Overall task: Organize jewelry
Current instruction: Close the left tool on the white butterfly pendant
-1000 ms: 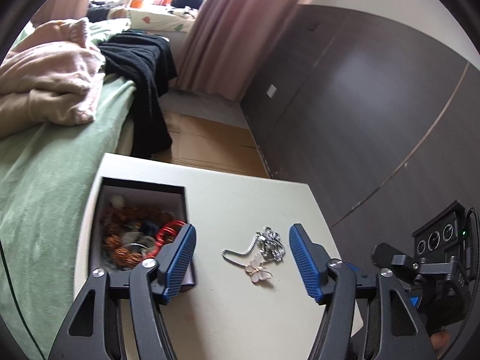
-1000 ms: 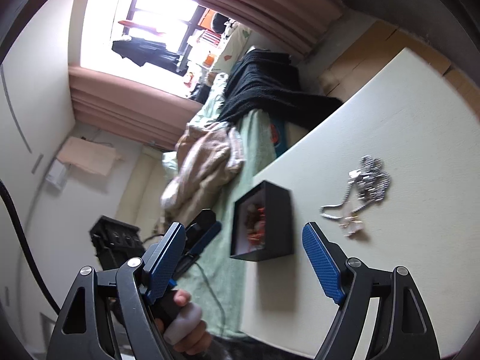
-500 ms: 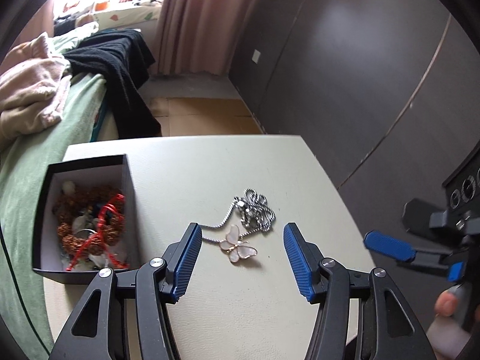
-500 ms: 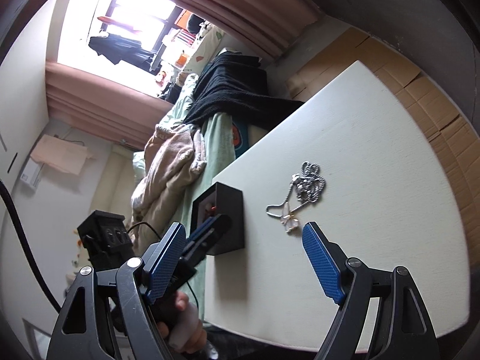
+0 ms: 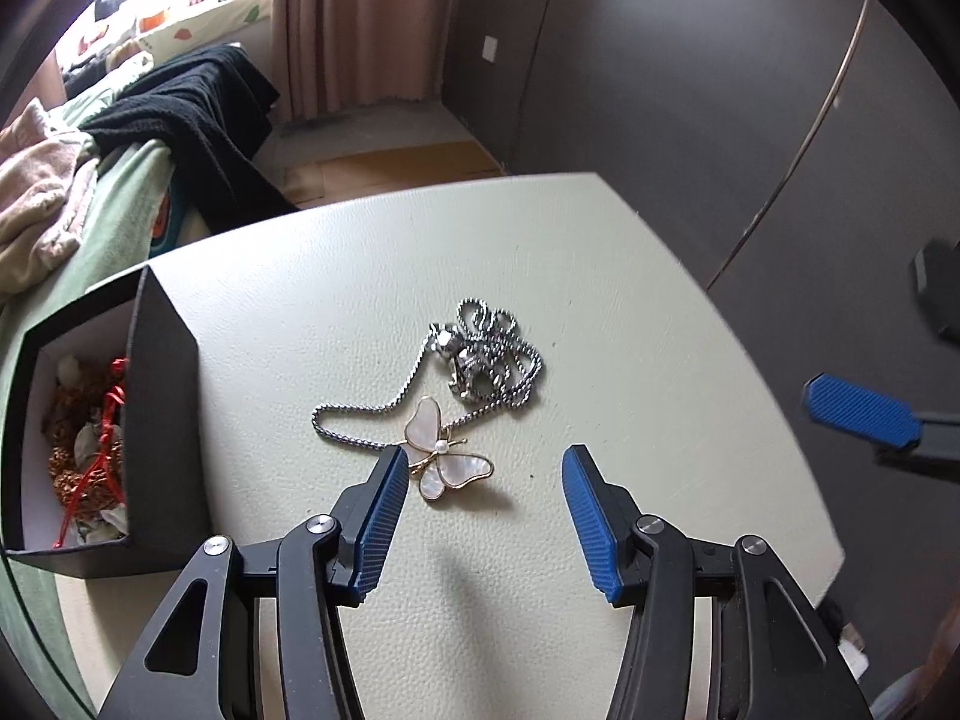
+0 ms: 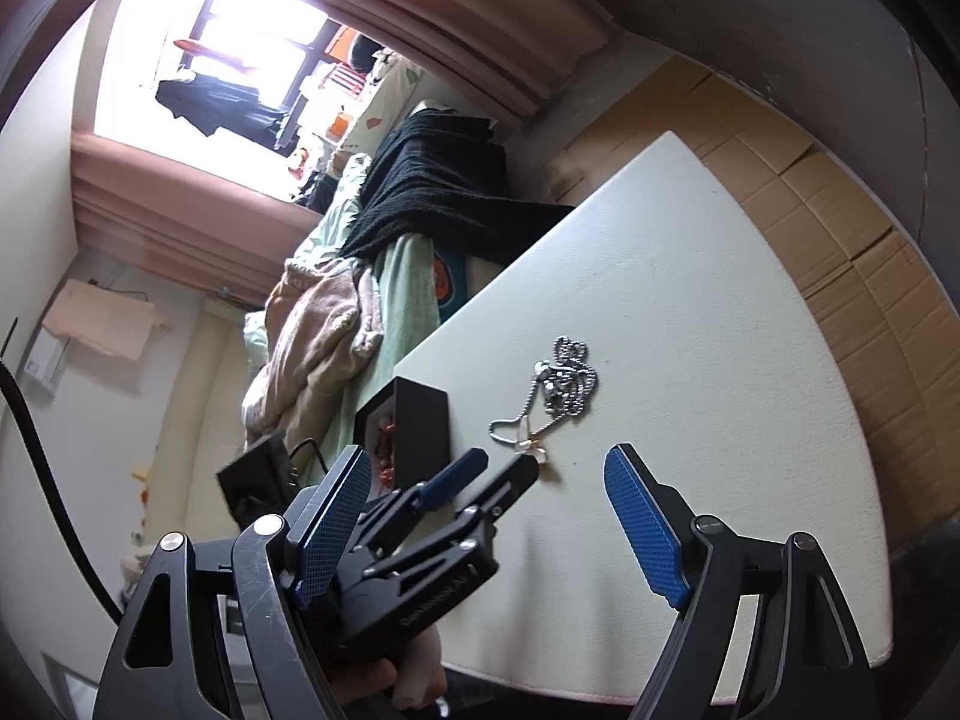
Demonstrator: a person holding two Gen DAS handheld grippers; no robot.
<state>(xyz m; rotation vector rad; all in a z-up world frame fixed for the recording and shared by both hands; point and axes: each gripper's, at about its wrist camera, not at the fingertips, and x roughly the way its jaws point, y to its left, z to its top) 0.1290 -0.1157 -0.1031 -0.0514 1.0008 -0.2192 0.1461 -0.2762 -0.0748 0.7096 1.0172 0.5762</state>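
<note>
Silver ball-chain necklace with pearly butterfly pendant (image 5: 447,450) lies on the cream table (image 5: 630,312), just right of the open black jewelry box (image 5: 162,420). Left gripper (image 5: 480,510) closing, jaws around the pendant, pads not pressing. Right gripper (image 6: 486,531) spread wide, empty, nearer the table's front edge than the necklace.

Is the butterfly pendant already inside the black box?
No, the butterfly pendant lies on the table beside the black box, near the chain.

One white table (image 5: 600,276) holds one black box (image 5: 162,396) at the left of the frame, one silver chain (image 5: 498,354) and one butterfly pendant (image 5: 441,450) near the centre. Two grippers show: the left gripper (image 5: 480,510) at the bottom and the right gripper (image 6: 486,528).
</note>
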